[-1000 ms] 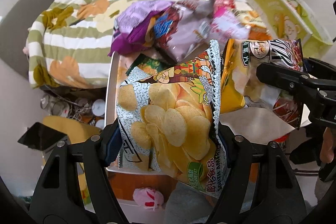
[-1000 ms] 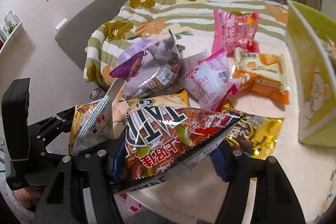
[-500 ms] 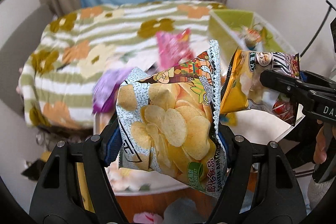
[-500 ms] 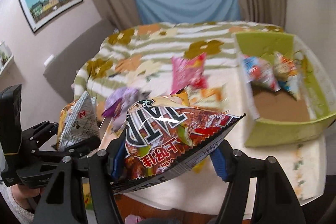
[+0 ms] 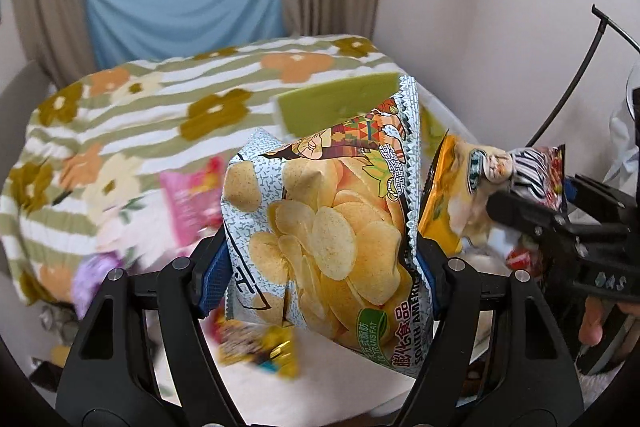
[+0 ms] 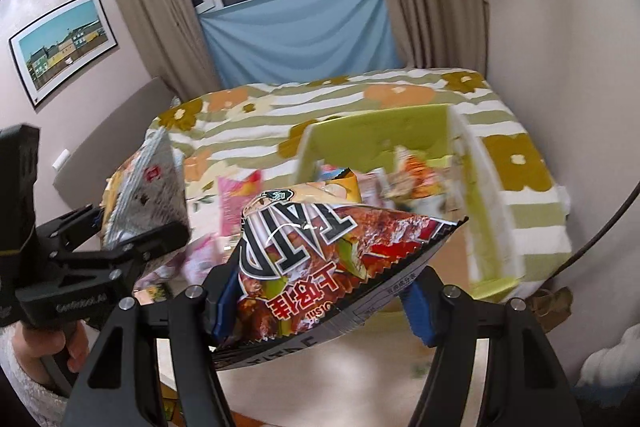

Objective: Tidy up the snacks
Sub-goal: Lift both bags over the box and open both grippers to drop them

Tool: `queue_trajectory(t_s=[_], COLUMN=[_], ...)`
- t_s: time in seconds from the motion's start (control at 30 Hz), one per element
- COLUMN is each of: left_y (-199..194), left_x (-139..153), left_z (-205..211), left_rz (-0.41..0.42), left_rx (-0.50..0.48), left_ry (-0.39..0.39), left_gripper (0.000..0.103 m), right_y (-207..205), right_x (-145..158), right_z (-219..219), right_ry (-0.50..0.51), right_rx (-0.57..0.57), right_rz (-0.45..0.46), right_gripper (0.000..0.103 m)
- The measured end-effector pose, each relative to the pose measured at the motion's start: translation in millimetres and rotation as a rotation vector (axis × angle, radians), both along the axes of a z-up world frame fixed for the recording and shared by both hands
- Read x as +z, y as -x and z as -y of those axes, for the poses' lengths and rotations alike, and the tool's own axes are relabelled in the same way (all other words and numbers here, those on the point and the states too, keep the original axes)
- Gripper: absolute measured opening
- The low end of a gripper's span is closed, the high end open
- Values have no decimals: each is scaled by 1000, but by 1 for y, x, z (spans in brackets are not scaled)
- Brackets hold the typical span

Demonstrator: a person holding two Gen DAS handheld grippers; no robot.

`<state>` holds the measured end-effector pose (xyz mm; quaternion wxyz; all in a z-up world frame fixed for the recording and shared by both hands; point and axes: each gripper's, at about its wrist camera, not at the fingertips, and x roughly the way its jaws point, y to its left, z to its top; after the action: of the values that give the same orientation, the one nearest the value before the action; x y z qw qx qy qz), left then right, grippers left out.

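Behind everything hangs a blue cloth under a dark window, with beige curtains either side, and a bed in a green-striped floral cover (image 6: 320,107) runs up to it. Nearer lies the pale tabletop (image 6: 340,379), blurred by motion in both views.

The left gripper (image 5: 324,267) pinches a potato chip bag (image 5: 332,227) across its lower half, blue pads pressed into both sides; the bag stands upright and puffed, its crimped zigzag seal at the top. The right gripper (image 6: 320,299) clamps a dark red snack bag (image 6: 328,259) the same way, held flatter, its glossy foil catching a white glint. Both bags are off the table, side by side in the air.

Judging by this, the step in hand is the carry: two bags lifted and headed for the green box (image 6: 384,131) at the tabletop's far right corner, which already holds several small packets (too smeared to name). A pink packet (image 5: 188,199) and a purple one (image 5: 92,275) lie loose toward the far left edge, and a yellow packet (image 5: 272,351) near the front edge.

The next move probably calls for bringing each bag over the open top of the box, clear of its thin card walls, before the fingers spread. Air-filled film bags are light and slippery, so they could well tip or slide off the heap inside.
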<state>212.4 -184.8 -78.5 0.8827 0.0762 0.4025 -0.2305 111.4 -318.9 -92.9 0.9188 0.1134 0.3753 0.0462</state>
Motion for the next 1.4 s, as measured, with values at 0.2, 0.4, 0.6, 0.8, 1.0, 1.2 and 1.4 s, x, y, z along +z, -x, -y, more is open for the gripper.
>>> queue_trajectory(t_s=[0.2, 0.4, 0.6, 0.8, 1.0, 1.2, 1.4], left_y=[-30, -47, -40, -27, -18, -15, -10], left_x=[-31, -54, -58, -59, -55, -53, -56], left_z=[69, 102, 94, 62, 39, 24, 16], left_rz=[-73, -129, -125, -147, -151, -164, -179], left_rx=[-4, 7, 47, 144, 194, 226, 248], left_ry=[-8, -27, -49, -28, -25, -28, -36], left_gripper=[71, 96, 103, 103, 103, 103, 103], right_y=[-5, -12, -16, -21, -37, -62, -78], right_x=[-15, -23, -24, -24, -23, -28, -30], right_z=[59, 90, 100, 101, 82, 53, 42], right_ry=[-17, -26, -30, -37, -56, -28, -28], right_rx=[-7, 3, 20, 61, 127, 205, 232], right_rz=[-31, -46, -36, -24, -13, -35, -43], right_gripper=[63, 63, 63, 63, 63, 64, 64])
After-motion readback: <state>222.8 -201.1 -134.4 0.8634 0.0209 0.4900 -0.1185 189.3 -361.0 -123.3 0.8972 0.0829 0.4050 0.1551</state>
